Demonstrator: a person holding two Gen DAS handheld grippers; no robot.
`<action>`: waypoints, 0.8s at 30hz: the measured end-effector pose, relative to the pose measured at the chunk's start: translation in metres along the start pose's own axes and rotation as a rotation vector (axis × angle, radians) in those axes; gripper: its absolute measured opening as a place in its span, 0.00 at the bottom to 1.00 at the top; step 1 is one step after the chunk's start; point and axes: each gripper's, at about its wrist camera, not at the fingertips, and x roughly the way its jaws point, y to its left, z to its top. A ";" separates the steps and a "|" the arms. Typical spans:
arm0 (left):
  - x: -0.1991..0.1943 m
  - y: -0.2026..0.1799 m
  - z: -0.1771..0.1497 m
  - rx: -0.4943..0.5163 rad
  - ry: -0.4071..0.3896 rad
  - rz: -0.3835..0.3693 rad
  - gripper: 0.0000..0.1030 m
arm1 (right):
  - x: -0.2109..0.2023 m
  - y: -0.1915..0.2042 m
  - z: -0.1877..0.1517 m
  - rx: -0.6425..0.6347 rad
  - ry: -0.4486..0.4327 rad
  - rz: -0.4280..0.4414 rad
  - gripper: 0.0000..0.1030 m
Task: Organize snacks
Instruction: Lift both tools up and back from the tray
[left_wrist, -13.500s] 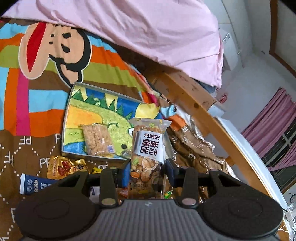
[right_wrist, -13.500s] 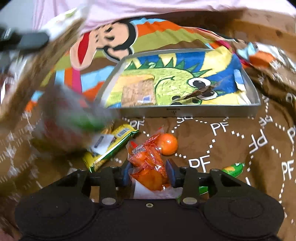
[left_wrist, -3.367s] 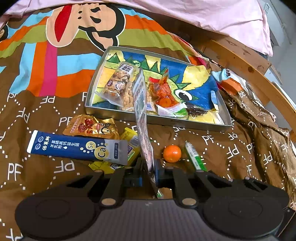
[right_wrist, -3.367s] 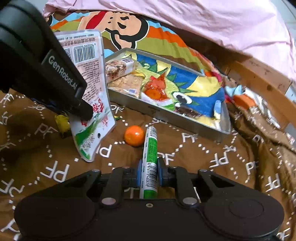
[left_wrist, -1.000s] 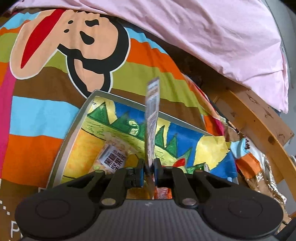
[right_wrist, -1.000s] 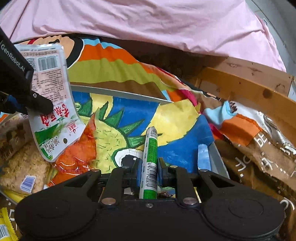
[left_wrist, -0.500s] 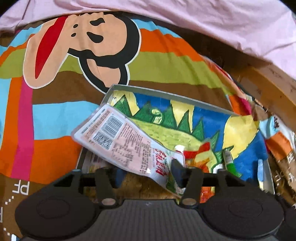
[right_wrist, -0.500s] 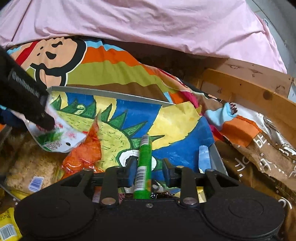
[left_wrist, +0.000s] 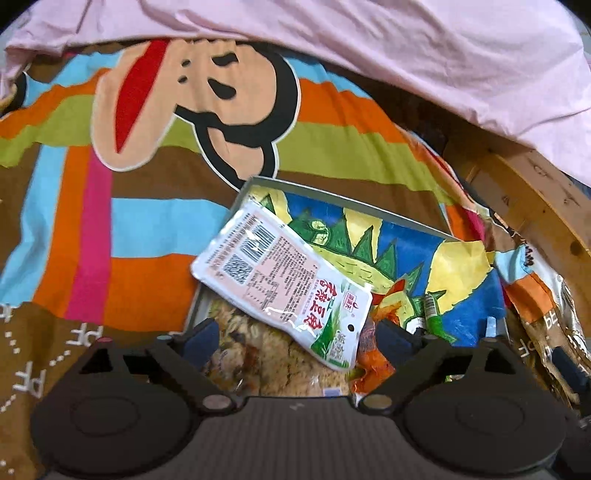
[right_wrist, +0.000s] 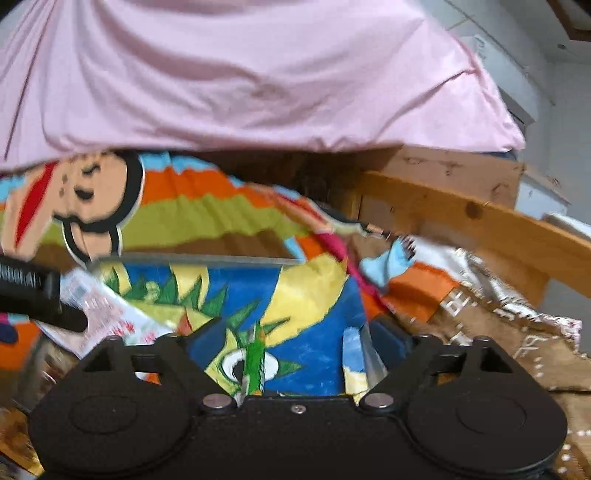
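A: What sits nearest in the left wrist view?

B: The left claw (left_wrist: 299, 336), fingers spread wide with nothing between them. Just beyond its tips a white snack packet (left_wrist: 282, 286) lies printed-back up, barcode showing, slanting across the near left corner of the tray (left_wrist: 351, 202). One end overhangs the tray's left rim.

A: And under the packet?

B: A pale, crumbly cracker pack (left_wrist: 273, 358), mostly covered by the packet and the claw body. To its right an orange wrapper (left_wrist: 369, 360) pokes out, its shape hard to make out. A green stick pack (left_wrist: 432, 315) lies further right on the dinosaur picture lining the tray; only its upper part shows.

A: The right side?

B: The right claw (right_wrist: 291, 341) is also wide open and empty. That view is blurred. The green stick pack (right_wrist: 255, 363) lies in the tray (right_wrist: 207, 259) between the fingers without touching them, its lower end cut off by the claw body. The left claw's arm enters at the left edge, over the white snack packet (right_wrist: 107, 314).

A: Beyond the tray?

B: The striped cartoon bedspread (left_wrist: 147, 206), then a pink quilt (left_wrist: 406, 48) and the wooden bed frame (left_wrist: 535, 206) to the right.
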 end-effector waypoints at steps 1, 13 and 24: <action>-0.006 -0.001 -0.001 0.007 -0.009 0.001 0.94 | -0.008 -0.002 0.004 0.010 -0.013 0.006 0.92; -0.086 0.003 -0.024 0.090 -0.158 0.086 0.99 | -0.099 -0.016 0.023 0.027 -0.124 0.051 0.99; -0.150 0.022 -0.063 0.133 -0.219 0.110 1.00 | -0.170 -0.029 0.001 0.020 -0.133 0.055 0.99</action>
